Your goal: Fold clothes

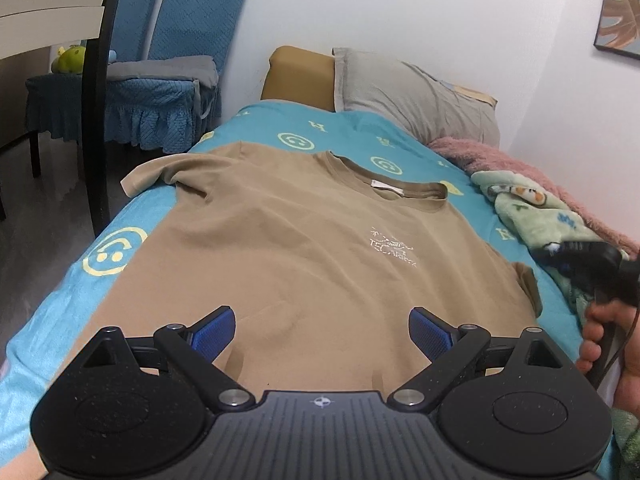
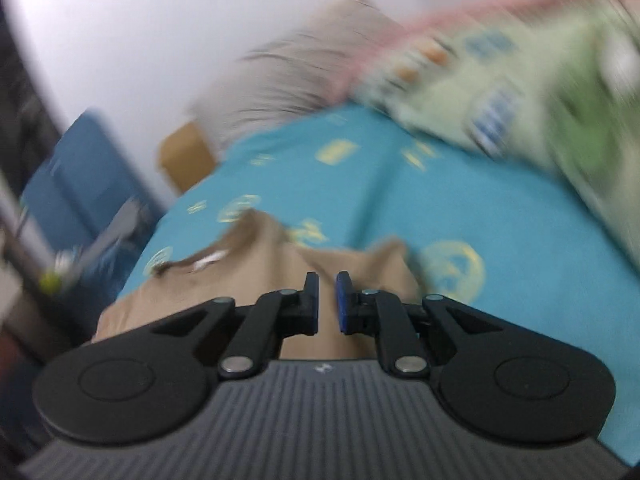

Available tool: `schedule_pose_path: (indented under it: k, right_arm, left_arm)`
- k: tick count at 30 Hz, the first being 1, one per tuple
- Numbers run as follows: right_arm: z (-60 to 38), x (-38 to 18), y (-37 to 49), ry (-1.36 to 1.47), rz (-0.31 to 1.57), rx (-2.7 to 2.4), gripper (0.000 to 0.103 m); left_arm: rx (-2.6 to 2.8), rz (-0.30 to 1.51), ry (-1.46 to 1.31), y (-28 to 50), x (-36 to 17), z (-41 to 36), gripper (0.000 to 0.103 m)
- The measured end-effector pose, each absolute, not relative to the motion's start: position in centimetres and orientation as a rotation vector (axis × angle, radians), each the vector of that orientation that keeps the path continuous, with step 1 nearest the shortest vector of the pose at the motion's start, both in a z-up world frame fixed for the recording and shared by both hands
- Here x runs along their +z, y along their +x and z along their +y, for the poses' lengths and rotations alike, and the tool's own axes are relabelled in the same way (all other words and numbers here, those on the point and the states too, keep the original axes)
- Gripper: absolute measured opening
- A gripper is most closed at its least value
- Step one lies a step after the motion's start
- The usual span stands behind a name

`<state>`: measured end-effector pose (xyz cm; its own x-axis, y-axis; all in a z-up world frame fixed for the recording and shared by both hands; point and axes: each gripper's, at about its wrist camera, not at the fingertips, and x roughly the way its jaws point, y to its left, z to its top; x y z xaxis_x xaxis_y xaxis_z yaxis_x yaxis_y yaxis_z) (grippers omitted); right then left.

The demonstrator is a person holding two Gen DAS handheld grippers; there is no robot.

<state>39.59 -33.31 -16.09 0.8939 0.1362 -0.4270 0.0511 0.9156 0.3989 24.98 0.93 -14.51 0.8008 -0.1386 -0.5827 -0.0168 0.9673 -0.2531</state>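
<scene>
A: Where's the shirt [image 1: 304, 248]?

B: Spread flat, front up, on the bed [image 1: 56, 312], collar at the far end near the pillow [image 1: 416, 96]. Its left sleeve hangs toward the bed's left edge; the right sleeve lies bunched near a green blanket [image 1: 532, 216].

A: How will it handle?

B: I'd judge it light, thin and limp. It will sag and crease wherever it isn't held, and should slide easily over the sheet. Best to pinch at a seam: the shoulder or the sleeve edge, and the hem on the same side, so the fold stays straight.

A: And the grippers?

B: The left gripper [image 1: 322, 334] sits low over the near hem, tilted down, jaws wide, nothing between them. The right gripper [image 2: 327, 304] has its jaws nearly together with only a slim gap. It points along the shirt's right side, but that view is blurred, and I see no cloth pinched. From the left view a hand [image 1: 600, 344] holds it at the bed's right edge.
</scene>
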Motion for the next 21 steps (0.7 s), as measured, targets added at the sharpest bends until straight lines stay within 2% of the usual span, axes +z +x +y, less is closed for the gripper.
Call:
schedule_pose_path:
  k: [3,13,14,16,17,18,21]
  right_arm:
    - [-29.1,-14.7,39.5,0.281,0.468,0.139,0.012]
    - [-25.9,-13.3,34.3,0.226,0.506,0.082,0.015]
    - [-25.5,-13.5,33.7,0.236,0.52,0.062,0.021]
    - [-24.0,-14.4,32.5,0.227,0.554,0.032,0.051]
    - [-23.0,-15.0,32.0,0.213,0.564,0.021,0.08]
    - [-22.0,-15.7,31.7,0.184,0.561,0.018,0.089]
    - [-19.4,-18.6,31.7,0.074,0.585,0.037,0.088]
  left_arm:
    - [-0.072,0.629,-0.243,24.8,-14.4,0.8,0.095]
    - [-0.051,0.602,-0.199,24.5,-14.1,0.6,0.095]
    - [-0.047,0.603,-0.201,24.5,-14.0,0.7,0.095]
    - [-0.037,0.604,-0.201,24.2,-13.9,0.8,0.095]
    - [-0.031,0.604,-0.199,24.1,-13.8,0.9,0.095]
    - [-0.025,0.602,-0.195,23.9,-13.7,1.0,0.095]
    - [-0.004,0.596,-0.176,23.3,-13.5,1.3,0.095]
